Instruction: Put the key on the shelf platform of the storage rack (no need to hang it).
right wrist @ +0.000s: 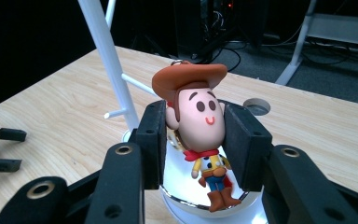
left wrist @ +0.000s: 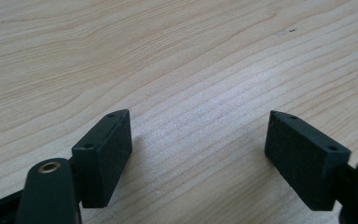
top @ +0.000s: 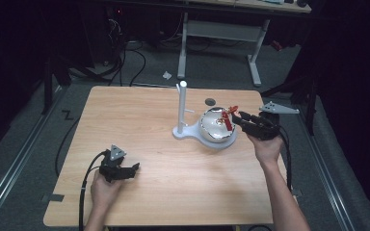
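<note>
Black right claw (right wrist: 193, 140) grips cowboy figure (right wrist: 200, 135) above shiny bowl (top: 214, 126).

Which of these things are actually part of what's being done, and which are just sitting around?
In the job:
- right tool, shut on the cowboy figure
- shiny bowl under the figure
- white stand, with the bowl on its base

Lying about:
- left tool, open and empty over bare table
- desk and cables behind the table

Light from above falls evenly on the pale table (top: 164, 144), leaving the room around it nearly black, with bright glare on the shiny bowl (top: 215, 126) (the close jaws blur softly in both gripper views).
</note>
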Action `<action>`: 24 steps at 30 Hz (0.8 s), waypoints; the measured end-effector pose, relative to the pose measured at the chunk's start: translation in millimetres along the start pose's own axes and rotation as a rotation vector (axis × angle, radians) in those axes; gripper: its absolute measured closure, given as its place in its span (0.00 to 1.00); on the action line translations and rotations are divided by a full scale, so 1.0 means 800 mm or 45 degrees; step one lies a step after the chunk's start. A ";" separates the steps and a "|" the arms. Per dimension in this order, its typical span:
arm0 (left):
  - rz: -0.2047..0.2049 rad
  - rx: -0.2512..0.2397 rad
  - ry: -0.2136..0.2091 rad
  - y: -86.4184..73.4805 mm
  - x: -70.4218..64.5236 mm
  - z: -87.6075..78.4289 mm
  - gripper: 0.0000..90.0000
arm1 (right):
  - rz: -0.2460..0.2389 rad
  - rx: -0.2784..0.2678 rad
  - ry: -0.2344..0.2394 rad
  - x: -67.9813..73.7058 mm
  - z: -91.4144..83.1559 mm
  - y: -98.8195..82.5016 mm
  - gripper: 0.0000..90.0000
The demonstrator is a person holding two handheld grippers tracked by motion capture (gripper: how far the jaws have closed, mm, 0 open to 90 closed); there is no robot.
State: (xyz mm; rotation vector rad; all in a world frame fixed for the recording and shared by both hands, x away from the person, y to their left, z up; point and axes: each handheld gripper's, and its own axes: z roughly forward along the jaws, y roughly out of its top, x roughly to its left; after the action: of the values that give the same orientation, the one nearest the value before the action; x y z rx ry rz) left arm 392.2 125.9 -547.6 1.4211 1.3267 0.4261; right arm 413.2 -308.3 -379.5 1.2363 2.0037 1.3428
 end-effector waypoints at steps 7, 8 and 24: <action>0.000 0.000 0.000 0.000 0.000 0.000 0.26 | 0.008 0.027 -0.004 -0.002 0.013 -0.002 0.69; 0.000 0.000 0.000 0.000 0.000 0.000 0.26 | 0.008 0.032 -0.007 -0.002 0.015 -0.003 0.69; 0.000 0.000 0.000 0.000 0.000 0.000 0.26 | 0.007 0.103 -0.028 -0.002 0.044 -0.015 0.68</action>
State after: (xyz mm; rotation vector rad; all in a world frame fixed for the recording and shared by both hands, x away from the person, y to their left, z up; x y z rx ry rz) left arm 392.2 125.9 -547.6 1.4211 1.3266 0.4262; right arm 435.1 -293.4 -405.9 1.2871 2.0590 1.2569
